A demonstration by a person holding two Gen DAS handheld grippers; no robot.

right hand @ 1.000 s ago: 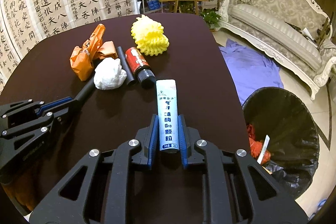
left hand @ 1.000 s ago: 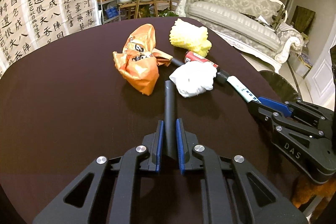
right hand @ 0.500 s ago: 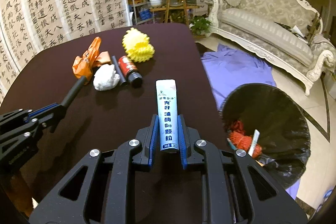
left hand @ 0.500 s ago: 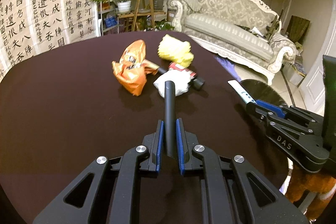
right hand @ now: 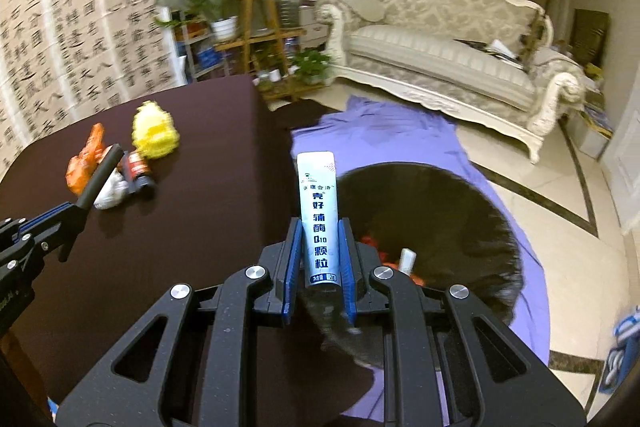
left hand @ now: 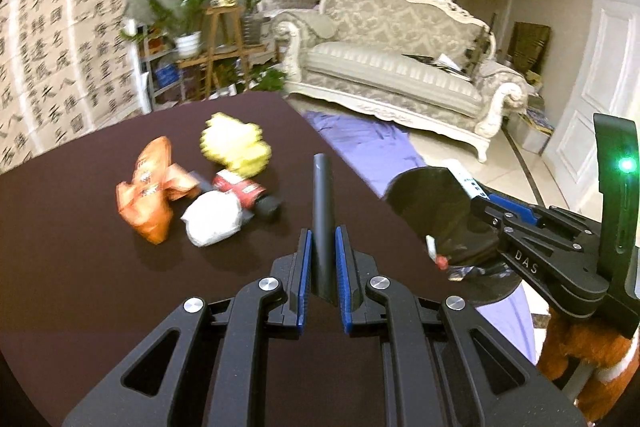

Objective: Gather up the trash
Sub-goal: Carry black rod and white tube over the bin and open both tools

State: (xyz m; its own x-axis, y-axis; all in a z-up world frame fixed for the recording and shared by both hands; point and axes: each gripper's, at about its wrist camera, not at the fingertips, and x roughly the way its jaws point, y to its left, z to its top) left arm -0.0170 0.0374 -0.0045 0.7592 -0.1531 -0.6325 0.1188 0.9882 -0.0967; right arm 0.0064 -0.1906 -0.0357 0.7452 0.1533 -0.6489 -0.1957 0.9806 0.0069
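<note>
Black tube: left gripper (left hand: 320, 259) is clamped on a black tube (left hand: 322, 203) that sticks out forward past the blue pads, held above the table
White sachet: right gripper (right hand: 319, 255) is pinched tight on a white sachet with blue Chinese print (right hand: 318, 215), hanging near the table edge with the bin right behind it in that view
Bin: black-lined trash bin (right hand: 472, 223) sits on the floor just off the table's right side, already has some orange and white scraps in it
Step in hand: looks to me like the sachet drop, with the tube next
How I'd do it: get the sachet fully over the bin mouth before letting go, tip pointing down. It's light and flat, so a drop from the rim could flutter onto the purple cloth (right hand: 384, 135)
Left side tip: keep the tube clear of the other gripper, they're close together by the bin
Leftovers: orange wrapper (left hand: 146, 195), yellow foam net (left hand: 234, 143), white crumpled wad (left hand: 214, 219) and a small red-labelled bottle (left hand: 244, 189), all bunched together
Surface: dark brown table (left hand: 100, 287), matte, nothing else on it that I can see
Room: ornate cream sofa (left hand: 400, 67), potted plants on a wooden stand (left hand: 224, 39), calligraphy hanging (left hand: 60, 55) on the left, glossy tile floor
</note>
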